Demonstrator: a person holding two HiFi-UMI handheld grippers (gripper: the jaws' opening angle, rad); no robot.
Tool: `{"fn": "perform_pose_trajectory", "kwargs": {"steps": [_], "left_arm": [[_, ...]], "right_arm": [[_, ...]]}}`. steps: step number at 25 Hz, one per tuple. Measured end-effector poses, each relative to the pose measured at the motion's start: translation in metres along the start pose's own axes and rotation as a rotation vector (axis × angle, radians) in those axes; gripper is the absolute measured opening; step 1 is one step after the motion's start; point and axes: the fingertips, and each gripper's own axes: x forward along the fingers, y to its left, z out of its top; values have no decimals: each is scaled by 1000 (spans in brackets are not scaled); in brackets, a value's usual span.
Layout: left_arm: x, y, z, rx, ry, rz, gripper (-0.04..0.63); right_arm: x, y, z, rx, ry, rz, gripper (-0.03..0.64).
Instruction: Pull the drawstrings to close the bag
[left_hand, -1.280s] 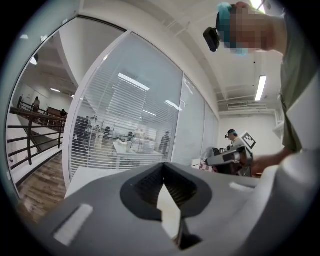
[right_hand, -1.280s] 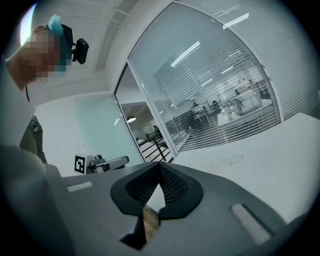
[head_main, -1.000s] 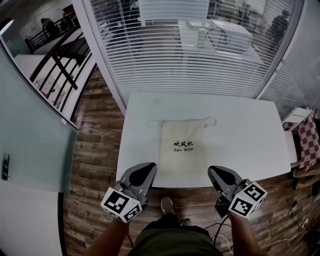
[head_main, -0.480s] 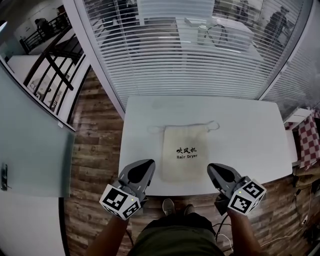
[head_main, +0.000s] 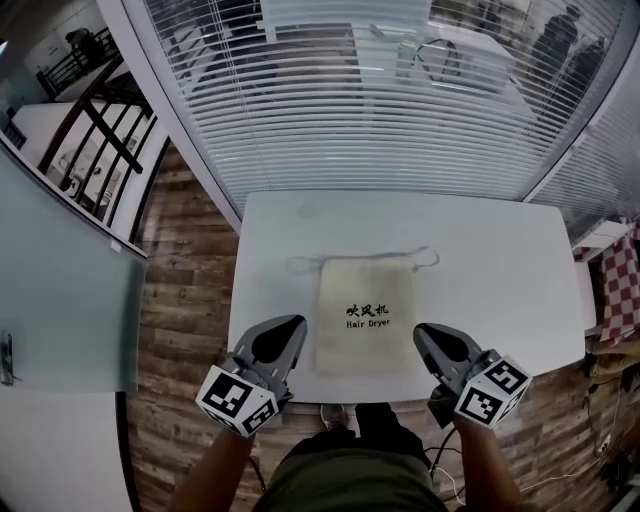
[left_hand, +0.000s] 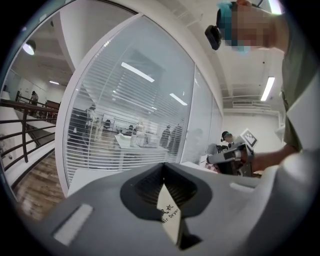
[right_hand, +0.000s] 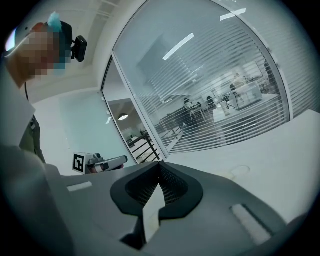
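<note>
Indoors, bag (head_main: 365, 315) on white table (head_main: 490, 270); blinds (head_main: 350, 110)

Head view: even, soft light, muted colours, no hard shadows. White table (head_main: 480, 260) bright, no glare; print on bag (head_main: 365, 285) sharp. Strong fisheye: blinds (head_main: 350, 100) bow, corners stretch.

Left gripper view: ceiling strip light (left_hand: 267, 88) at right, more strips mirrored in glass upper centre. Black vignette all round. Left gripper (left_hand: 163, 172) at bottom centre soft. Mosaic patch top right.

Right gripper view: same vignette, strip reflections upper right, right gripper (right_hand: 160, 167) blurry, bkgd hazy.
</note>
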Motion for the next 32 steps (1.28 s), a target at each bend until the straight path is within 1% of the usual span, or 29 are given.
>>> {"fn": "perform_pose_trajectory", "kwargs": {"steps": [6,11,15,19,24,30,32], "left_arm": [[42,9,-13,-14,40,36,8],[77,21,-28,-30,84,79,8],[96,30,-41,-35,129,120,6],[112,46,-52,-30,165,167,8],[121,76,-77,-36,223,226,8],[124,129,-107,-25,295,296,8],[126,145,-115,-25,311,300,8]], "right_arm": [[11,-46,8,11,33,11,9],[22,-90,12,20,66,18,9],[31,-116,14,30,94,41,9],[41,-147,13,7,118,36,9],[55,-196,1,-63,167,-42,9],[76,-252,-22,-125,250,-179,11],[81,-266,-25,-151,273,-220,12]]}}
